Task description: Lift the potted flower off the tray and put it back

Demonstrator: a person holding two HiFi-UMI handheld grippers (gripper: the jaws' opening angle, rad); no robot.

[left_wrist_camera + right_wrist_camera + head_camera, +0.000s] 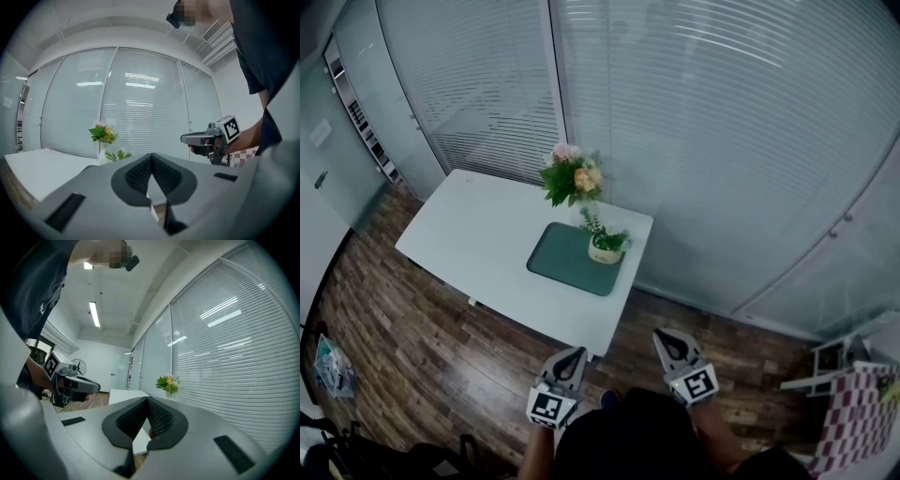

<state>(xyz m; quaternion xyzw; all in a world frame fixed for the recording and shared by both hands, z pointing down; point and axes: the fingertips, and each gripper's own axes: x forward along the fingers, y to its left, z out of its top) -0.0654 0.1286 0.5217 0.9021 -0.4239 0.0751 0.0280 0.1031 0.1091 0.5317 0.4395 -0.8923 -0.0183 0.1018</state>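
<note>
A small potted flower (606, 246) in a cream pot stands on the far right corner of a dark green tray (565, 262) on the white table (469, 225). Both grippers hover well short of the table's near end, over the wood floor. My left gripper (577, 352) is shut with nothing between its jaws. So is my right gripper (665, 336), a little to its right. In the left gripper view the shut jaws (151, 157) point toward the potted flower (117, 155), with the right gripper (206, 138) beside them. The right gripper view shows its shut jaws (147, 401) and the left gripper (77, 384).
A vase with a pink and orange bouquet (573, 176) stands at the table's far edge, just behind the tray. Glass walls with blinds (703, 112) run behind the table. A checked red and white cloth (853, 417) lies at the right on the wooden floor (412, 347).
</note>
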